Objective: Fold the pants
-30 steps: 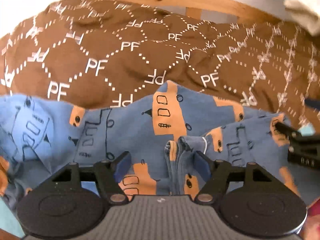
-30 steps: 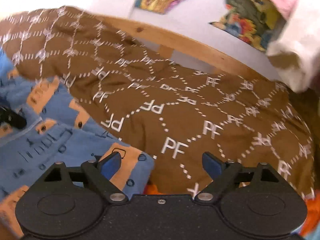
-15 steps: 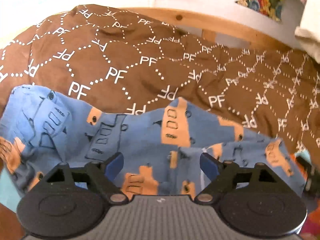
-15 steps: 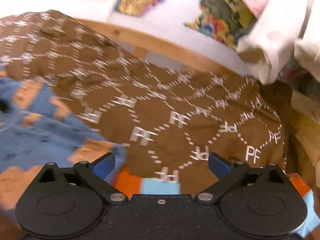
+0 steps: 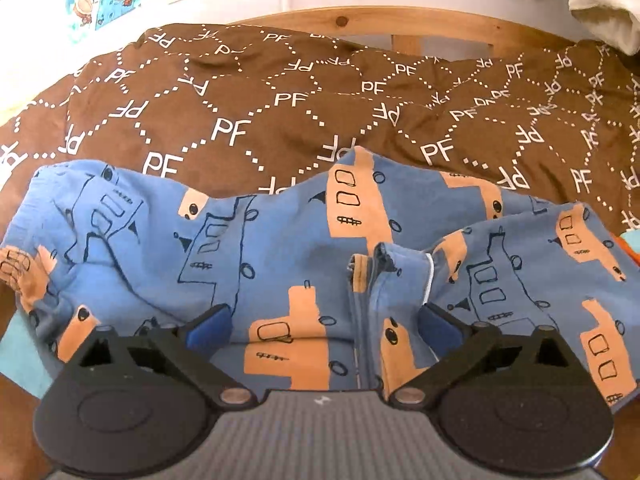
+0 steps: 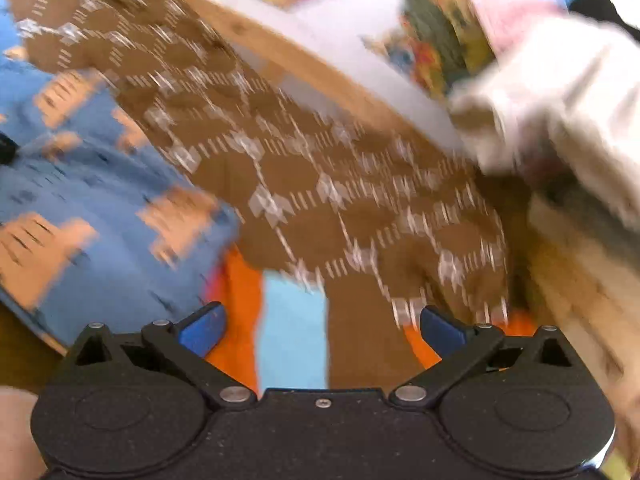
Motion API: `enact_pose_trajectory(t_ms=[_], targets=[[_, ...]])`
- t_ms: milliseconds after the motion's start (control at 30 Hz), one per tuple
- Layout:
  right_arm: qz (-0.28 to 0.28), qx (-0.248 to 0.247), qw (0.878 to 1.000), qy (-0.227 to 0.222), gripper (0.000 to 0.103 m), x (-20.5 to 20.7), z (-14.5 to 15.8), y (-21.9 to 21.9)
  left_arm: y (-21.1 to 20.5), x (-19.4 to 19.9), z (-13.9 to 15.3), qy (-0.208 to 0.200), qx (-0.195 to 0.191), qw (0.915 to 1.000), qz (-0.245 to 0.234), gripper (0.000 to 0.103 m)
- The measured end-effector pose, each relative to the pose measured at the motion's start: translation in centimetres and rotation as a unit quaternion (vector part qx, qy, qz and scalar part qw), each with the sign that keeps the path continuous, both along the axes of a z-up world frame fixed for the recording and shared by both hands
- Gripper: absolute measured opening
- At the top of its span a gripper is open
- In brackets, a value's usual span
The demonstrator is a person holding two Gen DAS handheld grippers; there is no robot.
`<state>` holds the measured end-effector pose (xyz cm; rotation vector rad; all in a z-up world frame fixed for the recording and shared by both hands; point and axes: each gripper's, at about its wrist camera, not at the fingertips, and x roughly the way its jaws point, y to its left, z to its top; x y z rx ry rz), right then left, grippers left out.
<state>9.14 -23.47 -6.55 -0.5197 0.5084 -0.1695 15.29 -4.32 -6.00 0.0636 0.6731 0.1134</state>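
Note:
The blue pants (image 5: 280,248) with orange truck prints lie folded and bunched on the brown "PF" blanket (image 5: 280,100), spread across the left wrist view. My left gripper (image 5: 324,328) is open and empty, just above the pants' near edge. In the blurred right wrist view the pants (image 6: 80,184) lie at the left. My right gripper (image 6: 320,328) is open and empty, off the pants' right end, over an orange and light-blue cloth (image 6: 280,320).
A wooden bed rail (image 5: 400,24) runs along the far edge of the blanket, with posters on the wall behind. White cloth (image 6: 560,112) hangs at the right. The brown blanket (image 6: 320,184) fills the middle of the right wrist view.
Both grippers have drawn back from the pants and stay open. The right gripper has swung away to the right and no longer shows in the left wrist view.

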Motion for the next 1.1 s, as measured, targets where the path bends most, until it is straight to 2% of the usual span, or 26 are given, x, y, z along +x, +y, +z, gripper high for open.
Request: enact_pose_trajectory(t_ms=[100, 200, 333, 400, 433, 467, 500, 567, 667, 767, 900, 1000, 1067, 1100], targets=[[0.005, -0.002, 0.999, -0.033, 0.102, -0.4, 0.9, 0.4, -0.2, -0.9, 1.2, -0.029, 0.018, 0.9994, 0.001, 0.101], [0.049, 0.001, 0.997, -0.066, 0.102, 0.0, 1.8, 1.9, -0.3, -0.6, 2.1, -0.064, 0.034, 0.9973, -0.007, 0.102], [0.106, -0.029, 0.990, -0.086, 0.102, 3.0, 1.7, 4.3, 0.6, 2.3, 1.8, -0.034, 0.023, 0.9987, 0.031, 0.102], [0.119, -0.047, 0.991, -0.046, 0.102, 5.5, 1.1, 4.7, 1.1, 3.7, 0.8, 0.003, 0.032, 0.9987, 0.041, 0.103], [0.110, -0.056, 0.992, -0.024, 0.102, 6.7, 0.4, 4.5, 1.5, 3.8, 0.6, 0.004, 0.021, 0.9991, 0.038, 0.103], [0.100, -0.053, 0.994, -0.006, 0.102, 7.5, -0.3, 4.3, 1.9, 3.7, 0.6, 0.002, 0.010, 0.9992, 0.039, 0.103], [0.097, -0.029, 0.995, 0.001, 0.102, 7.8, -0.6, 3.7, 2.0, 3.5, 0.7, 0.003, 0.007, 0.9992, 0.038, 0.103], [0.081, 0.017, 0.997, -0.005, 0.102, 7.5, 0.0, 2.5, 2.1, 3.0, 1.2, 0.001, 0.014, 0.9993, 0.035, 0.102], [0.082, 0.004, 0.996, -0.034, 0.102, 5.8, 1.2, 2.8, 2.9, 0.6, 2.7, -0.028, 0.012, 0.9991, 0.030, 0.102], [0.112, 0.035, 0.992, -0.055, 0.102, 3.4, 2.4, 3.7, 4.6, -2.8, 4.8, -0.073, -0.002, 0.9971, 0.021, 0.102], [0.170, 0.069, 0.982, -0.049, 0.102, 1.3, 3.4, 5.5, 7.7, -6.8, 6.9, -0.135, 0.023, 0.9889, 0.058, 0.102], [0.216, 0.076, 0.973, -0.032, 0.102, 0.2, 3.0, 7.8, 10.7, -6.9, 7.5, -0.133, 0.032, 0.9862, 0.093, 0.102], [0.239, 0.080, 0.967, -0.017, 0.102, -0.2, 2.6, 9.2, 13.0, -6.3, 7.6, -0.128, 0.003, 0.9868, 0.100, 0.100], [0.248, 0.079, 0.965, -0.013, 0.102, -0.4, 2.3, 9.9, 14.2, -5.9, 7.5, -0.125, -0.019, 0.9871, 0.098, 0.095]])
